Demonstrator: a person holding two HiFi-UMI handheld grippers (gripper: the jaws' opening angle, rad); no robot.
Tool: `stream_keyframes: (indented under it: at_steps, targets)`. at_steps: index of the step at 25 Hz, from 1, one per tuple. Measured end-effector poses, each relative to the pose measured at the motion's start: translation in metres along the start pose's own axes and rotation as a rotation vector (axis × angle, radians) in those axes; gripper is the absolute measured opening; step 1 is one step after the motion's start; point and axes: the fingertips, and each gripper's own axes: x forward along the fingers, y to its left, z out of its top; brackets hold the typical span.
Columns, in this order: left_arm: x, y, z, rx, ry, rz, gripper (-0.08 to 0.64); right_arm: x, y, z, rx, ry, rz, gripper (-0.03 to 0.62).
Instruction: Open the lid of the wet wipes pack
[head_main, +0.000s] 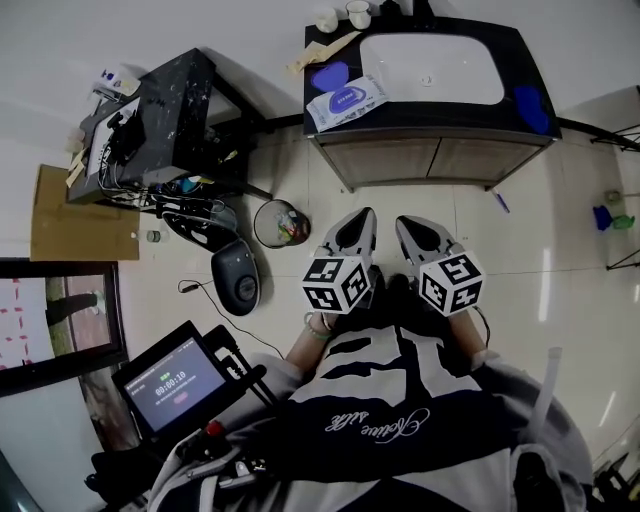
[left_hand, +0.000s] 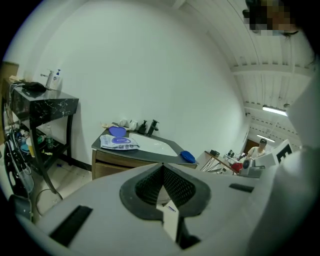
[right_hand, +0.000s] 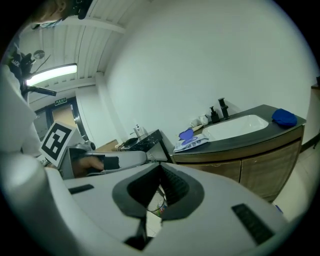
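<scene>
The wet wipes pack (head_main: 345, 101) lies on the left end of the dark vanity counter (head_main: 420, 117). Its purple lid (head_main: 329, 75) stands flipped open behind it. The same pack (left_hand: 119, 143) shows in the left gripper view with the lid (left_hand: 117, 131) raised, and small in the right gripper view (right_hand: 191, 142). My left gripper (head_main: 364, 217) and right gripper (head_main: 406, 224) are held side by side close to my body, over the floor, well short of the vanity. Both have their jaws shut together with nothing between them (left_hand: 162, 167) (right_hand: 160, 168).
A white sink basin (head_main: 431, 68) fills the counter's middle, with a blue cloth (head_main: 532, 108) at its right end and cups (head_main: 341, 16) at the back. On the floor to the left are a round bin (head_main: 281, 222), a black marble side table (head_main: 170, 110), cables and a cardboard sheet (head_main: 78, 222).
</scene>
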Motion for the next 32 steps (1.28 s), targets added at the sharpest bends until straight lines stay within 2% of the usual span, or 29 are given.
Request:
stream_keyframes:
  at_steps: [6, 11, 15, 25, 32]
  targets:
    - [-0.026, 0.009, 0.016, 0.058, -0.053, -0.007, -0.002, 0.014, 0.030, 0.006, -0.048, -0.018, 0.014, 0.000]
    - [-0.057, 0.026, 0.030, 0.065, -0.058, -0.022, -0.002, 0.026, 0.064, 0.018, -0.042, -0.037, -0.004, 0.000]
    - [-0.078, 0.043, 0.028, 0.041, -0.051, -0.034, -0.002, 0.037, 0.087, 0.014, -0.026, -0.026, -0.003, 0.000]
    - [-0.095, 0.074, 0.023, 0.034, -0.068, -0.029, -0.002, 0.045, 0.095, 0.004, -0.014, -0.048, -0.041, 0.000]
    - [-0.096, 0.065, 0.012, 0.042, -0.040, -0.075, -0.002, 0.037, 0.108, -0.008, -0.044, -0.038, -0.061, 0.000]
